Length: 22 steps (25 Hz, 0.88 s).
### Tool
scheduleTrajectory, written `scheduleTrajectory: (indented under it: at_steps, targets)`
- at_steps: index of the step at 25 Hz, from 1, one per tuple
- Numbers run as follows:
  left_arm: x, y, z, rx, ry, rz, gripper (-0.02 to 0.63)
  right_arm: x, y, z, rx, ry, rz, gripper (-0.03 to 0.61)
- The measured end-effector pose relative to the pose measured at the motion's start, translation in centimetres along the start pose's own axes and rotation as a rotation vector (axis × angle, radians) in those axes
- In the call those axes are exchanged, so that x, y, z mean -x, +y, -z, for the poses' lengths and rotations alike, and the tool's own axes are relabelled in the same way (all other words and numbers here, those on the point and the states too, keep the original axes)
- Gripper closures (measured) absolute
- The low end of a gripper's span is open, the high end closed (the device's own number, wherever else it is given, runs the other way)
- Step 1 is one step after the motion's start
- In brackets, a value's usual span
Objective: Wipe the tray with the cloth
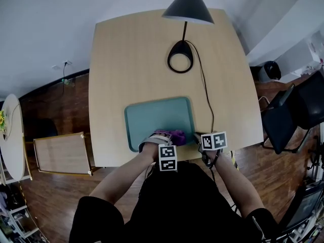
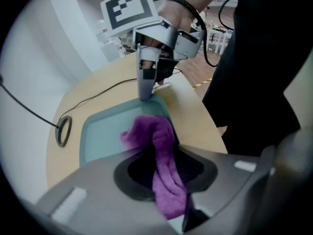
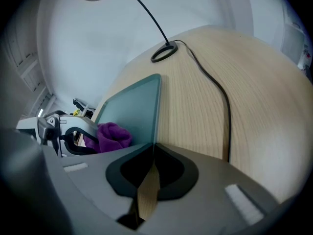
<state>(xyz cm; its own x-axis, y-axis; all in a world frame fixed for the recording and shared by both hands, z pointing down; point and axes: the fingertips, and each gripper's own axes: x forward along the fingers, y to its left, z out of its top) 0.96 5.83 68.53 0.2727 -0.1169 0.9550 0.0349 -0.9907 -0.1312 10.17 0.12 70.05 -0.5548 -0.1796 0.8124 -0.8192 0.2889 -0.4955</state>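
A teal tray (image 1: 152, 116) lies near the front edge of the wooden table (image 1: 126, 59). My left gripper (image 1: 161, 139) is shut on a purple cloth (image 1: 173, 135) that rests on the tray's near right part. In the left gripper view the cloth (image 2: 157, 136) runs up between the dark pads of my left gripper (image 2: 164, 156) and bunches on the tray (image 2: 100, 131). My right gripper (image 1: 198, 138) pinches the tray's near right rim. Its fingers (image 2: 145, 82) stand together on that corner, and the tray's edge (image 3: 155, 106) leads straight into my right gripper (image 3: 152, 153).
A lamp's ring base (image 1: 180, 57) stands behind the tray, its shade (image 1: 188, 6) hanging above. Its black cord (image 1: 205, 92) runs along the tray's right side toward the front edge. A dark chair (image 1: 289, 119) is right of the table; a wooden panel (image 1: 61, 153) is on the floor at left.
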Motion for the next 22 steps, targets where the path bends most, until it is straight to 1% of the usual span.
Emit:
scheduleTrajectory:
  at_steps: [3, 5, 8, 13, 15, 18, 20, 22]
  targets:
    - [-0.1, 1.5, 0.5, -0.003, 0.005, -0.006, 0.489, 0.0, 0.1, 0.0, -0.002, -0.003, -0.002, 0.56]
    - [-0.3, 3.5, 0.9, 0.0, 0.017, -0.022, 0.488, 0.0, 0.2, -0.1, -0.004, -0.004, -0.004, 0.56]
    - [-0.6, 7.5, 1.8, 0.005, 0.05, -0.069, 0.488, 0.0, 0.3, -0.1, -0.008, -0.006, -0.009, 0.56]
    - [-1.3, 15.1, 3.2, 0.054, 0.108, -0.145, 0.489, 0.0, 0.5, -0.1, -0.021, -0.01, -0.018, 0.56]
    - [-1.4, 17.5, 3.5, 0.07, 0.134, -0.171, 0.489, 0.0, 0.6, -0.1, -0.023, -0.012, -0.019, 0.56]
    - [-1.7, 18.8, 3.2, 0.106, 0.151, -0.174, 0.486, 0.0, 0.7, -0.1, -0.022, -0.013, -0.023, 0.56]
    - [-1.7, 18.3, 2.9, 0.111, 0.155, -0.177, 0.486, 0.0, 0.6, 0.0, -0.025, -0.013, -0.026, 0.56]
    - [-1.7, 17.0, 2.2, 0.101, 0.14, -0.167, 0.486, 0.0, 0.5, 0.1, -0.029, -0.014, -0.027, 0.56]
